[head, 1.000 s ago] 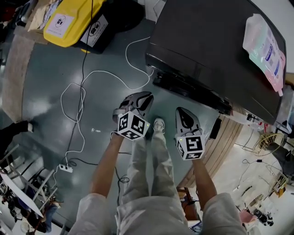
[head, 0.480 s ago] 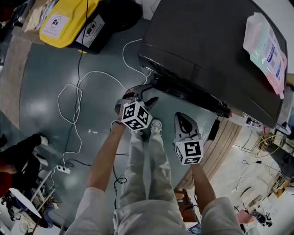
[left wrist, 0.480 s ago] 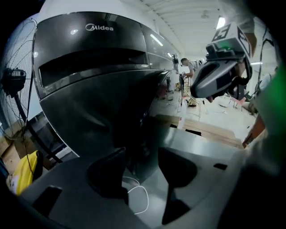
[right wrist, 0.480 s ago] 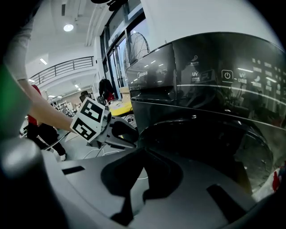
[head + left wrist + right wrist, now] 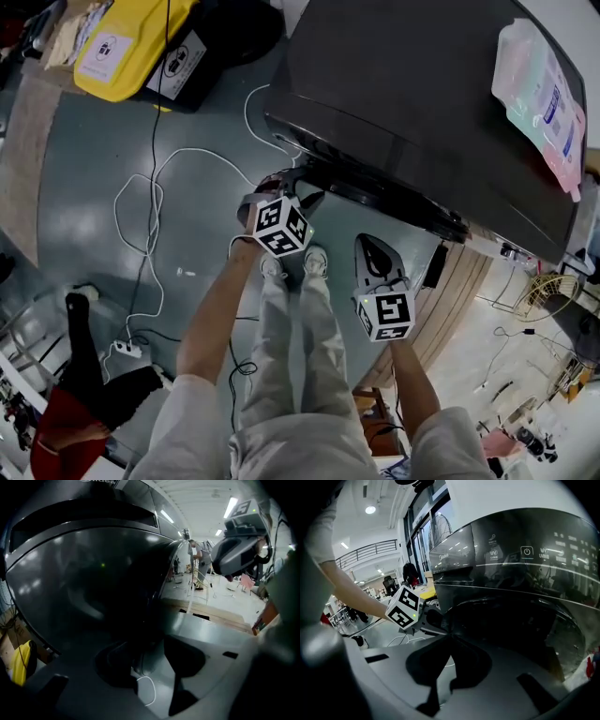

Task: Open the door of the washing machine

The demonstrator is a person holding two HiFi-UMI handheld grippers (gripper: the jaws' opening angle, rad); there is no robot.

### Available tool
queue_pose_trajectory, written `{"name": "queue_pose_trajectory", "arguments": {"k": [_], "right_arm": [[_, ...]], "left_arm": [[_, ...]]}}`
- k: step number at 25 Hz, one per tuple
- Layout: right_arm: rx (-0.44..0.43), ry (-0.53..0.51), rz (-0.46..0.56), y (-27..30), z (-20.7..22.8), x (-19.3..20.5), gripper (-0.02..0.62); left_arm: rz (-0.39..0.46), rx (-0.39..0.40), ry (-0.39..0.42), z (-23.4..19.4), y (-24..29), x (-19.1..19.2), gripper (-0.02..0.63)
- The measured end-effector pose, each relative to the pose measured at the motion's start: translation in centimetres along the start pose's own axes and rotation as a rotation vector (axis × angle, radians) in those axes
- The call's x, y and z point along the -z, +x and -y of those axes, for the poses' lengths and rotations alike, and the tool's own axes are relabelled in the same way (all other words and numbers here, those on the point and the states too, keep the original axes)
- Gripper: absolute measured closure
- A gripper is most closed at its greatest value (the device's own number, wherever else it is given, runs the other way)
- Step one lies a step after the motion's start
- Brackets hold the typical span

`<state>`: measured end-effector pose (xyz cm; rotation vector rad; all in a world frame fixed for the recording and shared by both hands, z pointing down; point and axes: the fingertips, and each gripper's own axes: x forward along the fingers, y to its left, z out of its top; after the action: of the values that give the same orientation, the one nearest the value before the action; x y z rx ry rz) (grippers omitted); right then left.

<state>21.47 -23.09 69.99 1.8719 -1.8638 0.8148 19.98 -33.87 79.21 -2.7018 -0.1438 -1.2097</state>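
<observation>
The dark washing machine point(image 5: 422, 84) stands ahead, its round door point(image 5: 93, 583) shut against the front. My left gripper point(image 5: 292, 187) reaches to the door's left edge. Its jaws have just opened wide and then closed a little, and they stand open point(image 5: 147, 660) with the door's rim between them; I cannot see the pads pressing on it. The right gripper view shows that gripper's marker cube point(image 5: 405, 606) beside the door point(image 5: 511, 630). My right gripper point(image 5: 370, 239) hangs lower, in front of the door, with its jaws shut point(image 5: 451, 639) on nothing.
A white cable point(image 5: 159, 216) loops over the grey floor to a power strip point(image 5: 127, 349). A yellow case point(image 5: 127, 42) lies at the far left. A plastic packet point(image 5: 539, 94) lies on the machine's top. A person in red point(image 5: 66, 441) crouches at the lower left.
My left gripper has moved forward to the door's edge and its jaws have opened. The right gripper has hardly moved. The person at the lower left has shifted.
</observation>
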Motion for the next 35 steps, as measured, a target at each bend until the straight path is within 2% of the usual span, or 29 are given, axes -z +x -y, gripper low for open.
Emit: {"name": "queue_pose_trajectory", "arguments": {"k": [11,35], "right_arm": [[-0.010,0.007,0.003,-0.3,-0.6,0.9,0.597],[-0.038,-0.001,0.001,-1.4,-1.8,1.6,0.597]], "left_arm": [[-0.008,-0.002,0.028,0.4,0.0,-0.1,0.431],[-0.018,-0.039,0.025,0.9,-0.3,0.3,0.433]]}}
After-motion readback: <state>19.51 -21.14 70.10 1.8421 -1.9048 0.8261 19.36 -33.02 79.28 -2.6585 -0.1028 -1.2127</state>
